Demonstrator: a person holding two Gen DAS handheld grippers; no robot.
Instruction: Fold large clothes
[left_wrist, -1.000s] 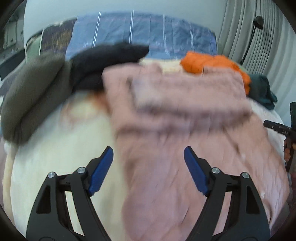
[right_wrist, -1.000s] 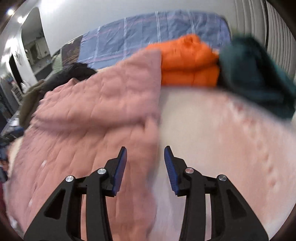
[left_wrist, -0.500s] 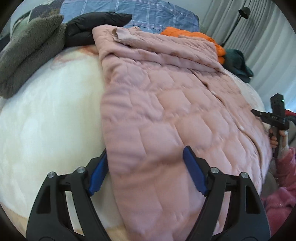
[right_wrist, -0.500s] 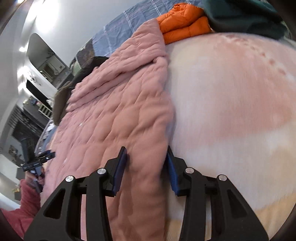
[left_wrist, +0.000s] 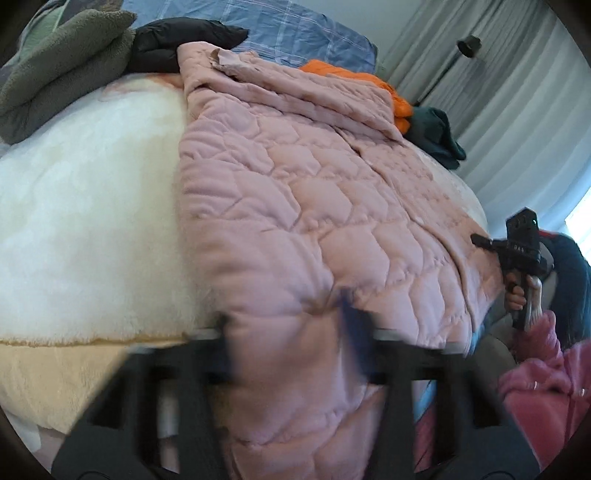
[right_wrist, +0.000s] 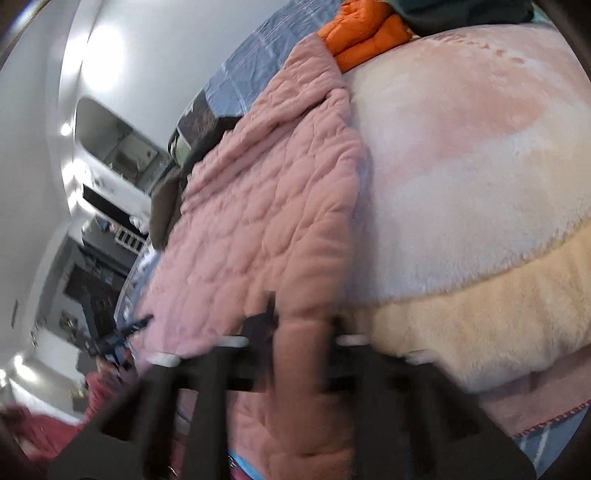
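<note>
Left wrist view, nearest first: my left gripper (left_wrist: 288, 325) is blurred, its fingers set on either side of the near hem of the pink quilted coat (left_wrist: 295, 206). Fabric bunches between the jaws and they look pinched on it, though the blur leaves that a judgement. The hem hangs over the near edge of the cream fleece blanket (left_wrist: 81, 221) covering the bed. From here the coat's long axis runs straight away from me, hem close, collar far. At the far right, my right gripper (left_wrist: 480, 242) sits at the hem's other corner.

Right wrist view: my right gripper (right_wrist: 303, 325) is also blurred, its jaws narrow around a thick fold of the pink quilted coat (right_wrist: 266, 206) at the bed edge. It looks clamped on the cloth. The coat stretches up and away towards an orange jacket (right_wrist: 365, 33) at the far end.

Both grippers sit at the near hem, one per corner, equally close. I judge the next move carries the hem forward along the coat's length towards the collar.
</note>
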